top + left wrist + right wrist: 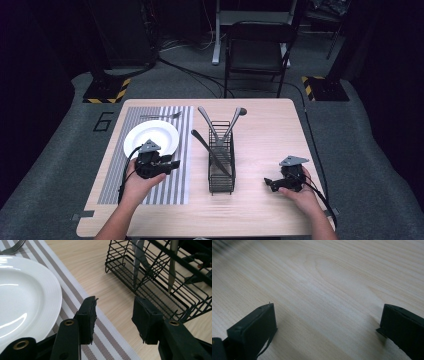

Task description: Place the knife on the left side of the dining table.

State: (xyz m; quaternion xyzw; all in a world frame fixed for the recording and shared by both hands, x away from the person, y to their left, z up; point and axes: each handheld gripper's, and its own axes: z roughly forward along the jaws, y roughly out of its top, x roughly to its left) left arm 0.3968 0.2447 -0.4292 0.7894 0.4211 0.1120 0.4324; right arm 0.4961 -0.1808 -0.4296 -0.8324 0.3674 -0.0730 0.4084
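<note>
A wooden table (260, 150) is seen from above, laid with a striped mat, a plate and a wire cutlery rack, with a gripper held at each side.

The striped mat (172, 185) is spread over the left part of the table, and a white plate (162, 134) is set on its upper half, with a fork (161, 116) laid on the mat just above the plate. A black wire rack (221, 172) is placed at the centre of the frame, with cutlery stood in it and leaning out of its top. The left gripper (172, 164) is held over the mat at the plate's lower edge, its jaws apart and empty, pointed toward the rack. The right gripper (270, 184) is held at lower right over bare wood, its jaws wide apart with nothing between them.
</note>
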